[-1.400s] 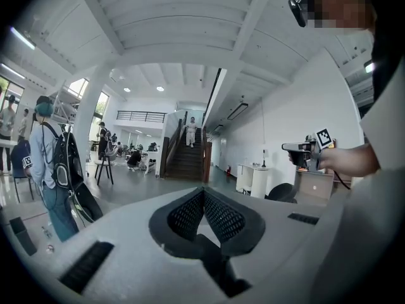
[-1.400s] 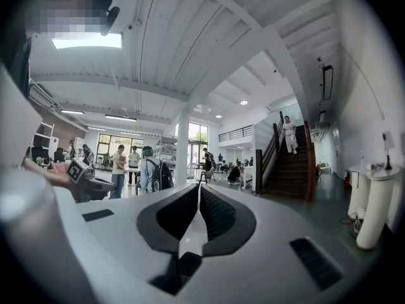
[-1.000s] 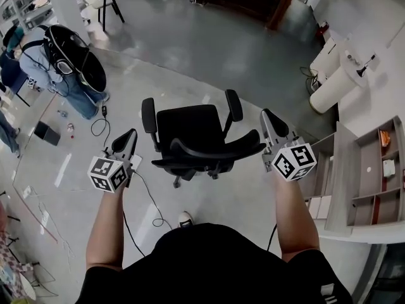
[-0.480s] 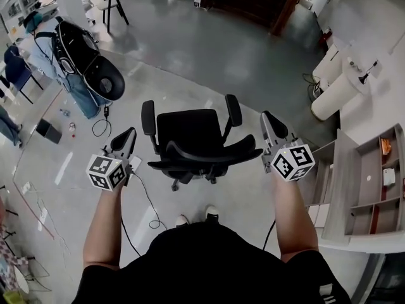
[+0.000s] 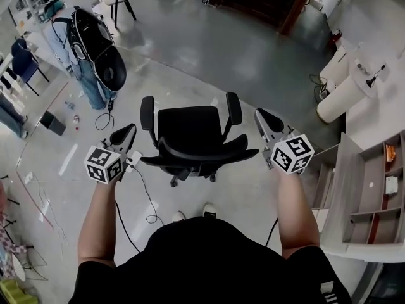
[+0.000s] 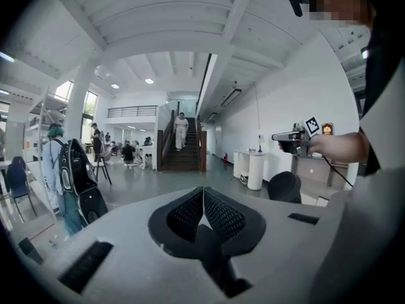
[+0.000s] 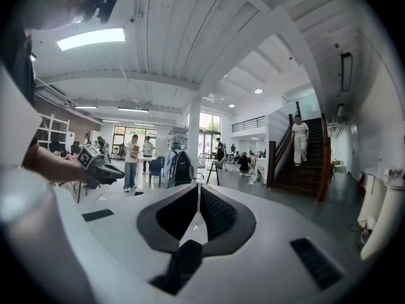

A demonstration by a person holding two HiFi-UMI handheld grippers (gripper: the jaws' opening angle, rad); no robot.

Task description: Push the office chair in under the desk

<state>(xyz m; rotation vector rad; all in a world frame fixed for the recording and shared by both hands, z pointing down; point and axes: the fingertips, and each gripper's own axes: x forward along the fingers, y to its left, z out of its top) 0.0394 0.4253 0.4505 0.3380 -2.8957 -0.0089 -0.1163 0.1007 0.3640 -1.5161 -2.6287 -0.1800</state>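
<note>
The black office chair [image 5: 190, 135] stands on the grey floor in the middle of the head view, its curved backrest [image 5: 199, 152] toward me and its seat beyond. My left gripper [image 5: 126, 132] hangs to the left of the backrest, apart from it, shut and empty. My right gripper [image 5: 264, 119] is just off the backrest's right end, also shut with nothing in it. In the left gripper view the jaws [image 6: 203, 196] meet in a closed line, and a chair armrest pad [image 6: 283, 185] shows to the right. The right gripper view shows its jaws [image 7: 199, 198] closed too. The grey desk [image 5: 354, 189] lies at the right edge.
A person with a black backpack [image 5: 95, 46] stands at the upper left. Two white cylinders [image 5: 338, 97] stand at the right, beyond the desk. A black cable [image 5: 142, 195] trails on the floor under my left arm. A staircase [image 6: 182, 157] rises far ahead.
Both grippers have drifted a little forward beside the chair, still shut. My feet have stepped up behind the chair. The person with the backpack has shifted in view.
</note>
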